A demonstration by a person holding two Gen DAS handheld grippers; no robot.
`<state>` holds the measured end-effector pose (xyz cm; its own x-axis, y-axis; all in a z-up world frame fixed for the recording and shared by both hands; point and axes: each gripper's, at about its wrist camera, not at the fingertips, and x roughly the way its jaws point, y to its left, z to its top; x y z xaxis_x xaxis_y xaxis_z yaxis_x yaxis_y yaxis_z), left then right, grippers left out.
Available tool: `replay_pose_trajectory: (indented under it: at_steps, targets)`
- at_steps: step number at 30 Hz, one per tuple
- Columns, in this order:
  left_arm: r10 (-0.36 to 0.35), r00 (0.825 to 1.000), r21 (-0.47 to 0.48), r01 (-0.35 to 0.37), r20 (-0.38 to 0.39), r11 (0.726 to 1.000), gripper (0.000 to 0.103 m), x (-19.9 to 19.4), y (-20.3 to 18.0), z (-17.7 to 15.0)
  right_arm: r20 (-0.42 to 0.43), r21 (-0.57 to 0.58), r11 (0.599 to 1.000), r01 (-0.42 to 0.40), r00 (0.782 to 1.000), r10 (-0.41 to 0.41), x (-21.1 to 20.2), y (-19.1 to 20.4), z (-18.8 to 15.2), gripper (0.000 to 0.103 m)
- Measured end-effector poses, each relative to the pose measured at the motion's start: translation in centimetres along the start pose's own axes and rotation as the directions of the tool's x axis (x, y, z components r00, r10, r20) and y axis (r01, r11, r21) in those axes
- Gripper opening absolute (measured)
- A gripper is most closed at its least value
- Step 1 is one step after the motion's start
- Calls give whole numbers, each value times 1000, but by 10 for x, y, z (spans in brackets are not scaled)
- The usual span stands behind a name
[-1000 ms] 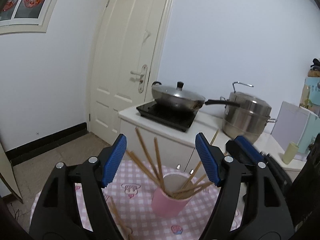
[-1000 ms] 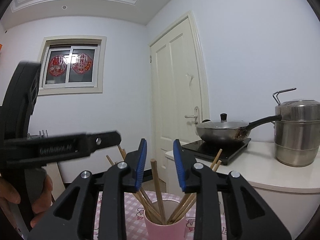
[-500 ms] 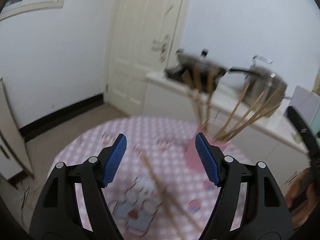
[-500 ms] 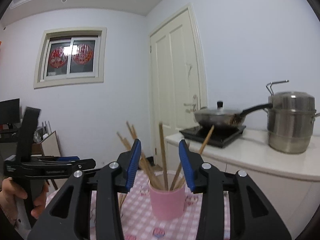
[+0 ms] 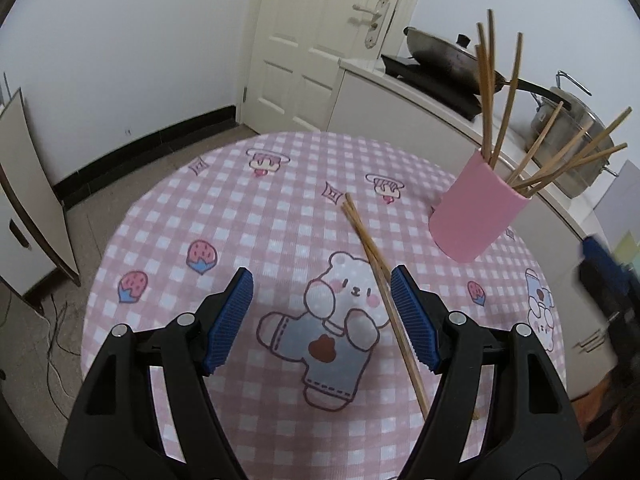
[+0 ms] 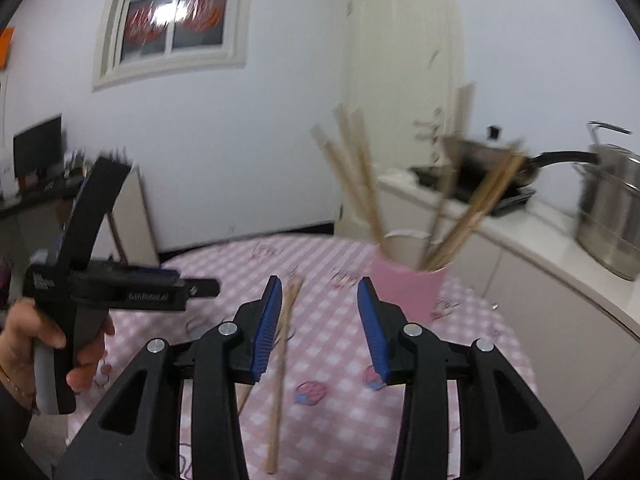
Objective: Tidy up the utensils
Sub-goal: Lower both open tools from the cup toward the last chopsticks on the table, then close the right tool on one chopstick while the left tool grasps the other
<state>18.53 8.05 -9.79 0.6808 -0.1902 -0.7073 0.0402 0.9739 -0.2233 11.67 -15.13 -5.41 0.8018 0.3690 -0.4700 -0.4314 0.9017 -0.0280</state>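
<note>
Two wooden chopsticks (image 5: 378,276) are left lying on the pink checked tablecloth (image 5: 224,208), overlapping along their length, with the far ends pointed toward the middle of the round table; they are judged to be the utensils not yet sorted. The pink cup (image 5: 476,216) is stood upright near the far right edge of the cloth, well apart from the loose pair, evidently as the collecting holder. About eight chopsticks are counted in it, fanned out and leaning on the rim, though an exact count is hindered by overlap and, in the right wrist view, by blur.

The left gripper (image 5: 322,280) is held spread wide above the cloth, empty, with the loose pair passing just inside its right-hand pad, a placement judged to prepare a pick. The right gripper (image 6: 318,286) is held partly spread, nothing between its pads; the loose chopsticks are seen just by its left-hand pad. One cup and two grippers are counted.
</note>
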Motion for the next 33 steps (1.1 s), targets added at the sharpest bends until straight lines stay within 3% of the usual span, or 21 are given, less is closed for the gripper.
replay_pose_trajectory:
  at_steps: [3,5,8,11,21,23,33]
  targets:
    - [7,1000,-2,-7,-13,1000,71,4,1,2,-107,-25,999,-35,994,32,30,13,-3,32]
    - [7,1000,-1,-7,-25,1000,71,7,2,1,-233,-21,997,-75,970,68,62,19,-8,28]
    - [10,999,-6,-10,-40,1000,71,12,6,2,-352,10,994,-106,930,103,100,20,-11,24]
    - [22,998,0,-22,-56,1000,71,16,7,2,-400,51,991,-126,906,136,122,14,-10,24]
    - [25,994,8,-24,-103,1000,71,35,7,7,-480,72,988,-138,863,156,154,8,-13,14]
    - [29,994,16,-28,-109,999,71,38,6,9,-477,70,988,-138,865,155,157,6,-13,7]
    - [110,976,86,-95,-188,992,71,76,-21,23,-436,94,987,-127,887,155,139,-16,-15,5]
